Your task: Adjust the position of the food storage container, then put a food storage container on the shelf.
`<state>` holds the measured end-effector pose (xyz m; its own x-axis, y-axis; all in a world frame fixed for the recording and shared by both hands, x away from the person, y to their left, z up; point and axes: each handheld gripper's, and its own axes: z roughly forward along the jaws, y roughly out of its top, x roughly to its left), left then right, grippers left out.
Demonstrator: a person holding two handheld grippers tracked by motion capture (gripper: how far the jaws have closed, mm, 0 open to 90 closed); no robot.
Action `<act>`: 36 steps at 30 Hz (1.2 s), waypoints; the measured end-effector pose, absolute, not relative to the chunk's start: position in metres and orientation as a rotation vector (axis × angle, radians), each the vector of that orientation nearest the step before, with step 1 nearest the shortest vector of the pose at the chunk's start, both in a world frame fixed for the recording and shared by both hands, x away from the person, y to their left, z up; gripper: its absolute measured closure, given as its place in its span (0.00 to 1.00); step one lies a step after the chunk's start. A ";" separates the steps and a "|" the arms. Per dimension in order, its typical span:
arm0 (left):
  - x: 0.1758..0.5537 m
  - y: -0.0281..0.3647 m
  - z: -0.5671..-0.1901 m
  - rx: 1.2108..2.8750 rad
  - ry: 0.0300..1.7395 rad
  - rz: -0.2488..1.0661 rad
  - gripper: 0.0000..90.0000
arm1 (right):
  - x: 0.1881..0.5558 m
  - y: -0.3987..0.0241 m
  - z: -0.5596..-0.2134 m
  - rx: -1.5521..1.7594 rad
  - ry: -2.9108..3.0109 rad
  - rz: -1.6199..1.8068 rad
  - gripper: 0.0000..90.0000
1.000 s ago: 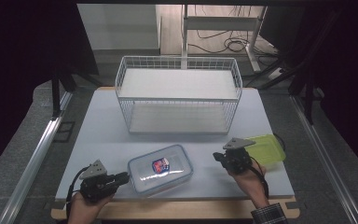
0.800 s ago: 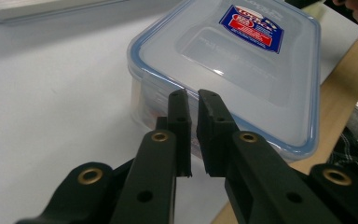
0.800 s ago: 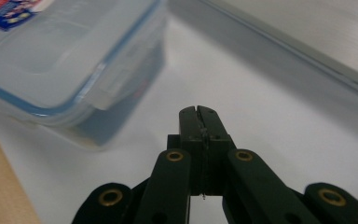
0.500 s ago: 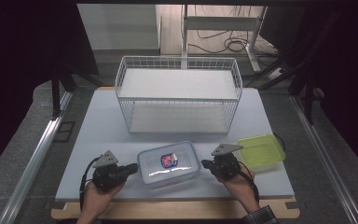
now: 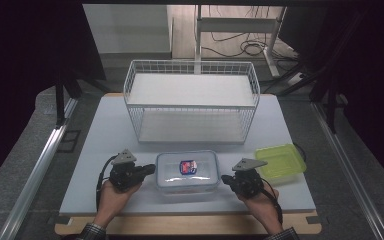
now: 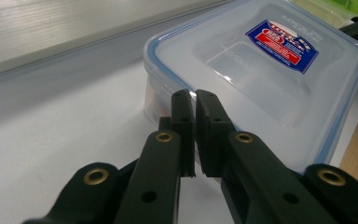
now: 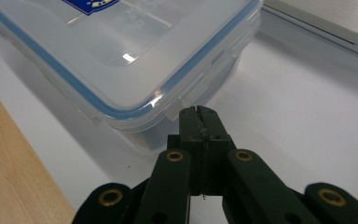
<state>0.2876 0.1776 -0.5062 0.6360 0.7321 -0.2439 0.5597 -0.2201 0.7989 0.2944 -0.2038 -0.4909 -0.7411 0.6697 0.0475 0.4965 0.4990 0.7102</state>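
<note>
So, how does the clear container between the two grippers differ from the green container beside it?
The clear container has a see-through lid with a blue seal and a red-and-blue label; the green container is yellow-green with no label that I can see. The clear container sits at the front middle, between the two grippers; the green container lies farther right, apart from it. Both are rectangular with rounded corners and rest flat on the white table.

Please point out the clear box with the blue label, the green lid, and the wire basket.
clear box (image 5: pixel 187 172), high view, on its lid.
green lid (image 5: pixel 280 161), high view, on its middle.
wire basket (image 5: pixel 191 106), high view, on its front rim.
</note>
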 end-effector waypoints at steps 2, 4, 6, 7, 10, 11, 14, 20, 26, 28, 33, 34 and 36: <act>0.290 0.176 -0.506 1.904 1.021 0.229 0.97 | 0.292 -0.206 -0.491 0.997 2.511 1.081 0.99; 0.292 0.175 -0.506 1.905 1.018 0.229 0.97 | 0.291 -0.207 -0.492 0.998 2.513 1.078 0.99; 0.293 0.176 -0.505 1.909 1.024 0.225 0.95 | 0.290 -0.208 -0.492 1.001 2.521 1.076 0.99; 0.293 0.177 -0.506 1.911 1.033 0.223 0.88 | 0.289 -0.210 -0.489 0.992 2.505 1.057 0.98; 0.294 0.182 -0.507 1.919 1.060 0.237 0.77 | 0.290 -0.215 -0.485 0.971 2.468 1.019 0.91; 0.294 0.184 -0.507 1.925 1.068 0.237 0.69 | 0.291 -0.217 -0.485 0.973 2.458 1.018 0.85; 0.292 0.188 -0.505 1.926 1.070 0.256 0.48 | 0.294 -0.226 -0.483 1.024 2.426 1.051 0.67; 0.289 0.196 -0.504 1.906 1.088 0.250 0.16 | 0.296 -0.229 -0.480 1.031 2.399 1.085 0.42; 0.286 0.200 -0.504 1.905 1.078 0.274 0.07 | 0.300 -0.230 -0.481 1.019 2.403 1.176 0.21; 0.286 0.199 -0.505 1.905 1.056 0.251 0.07 | 0.301 -0.229 -0.482 1.011 2.406 1.188 0.16; 0.287 0.195 -0.504 1.902 1.033 0.226 0.06 | 0.302 -0.226 -0.480 0.988 2.413 1.221 0.10; 0.287 0.195 -0.503 1.906 1.029 0.219 0.06 | 0.302 -0.225 -0.480 0.983 2.417 1.230 0.09; 0.287 0.192 -0.501 1.912 1.023 0.203 0.06 | 0.303 -0.224 -0.479 0.977 2.414 1.234 0.09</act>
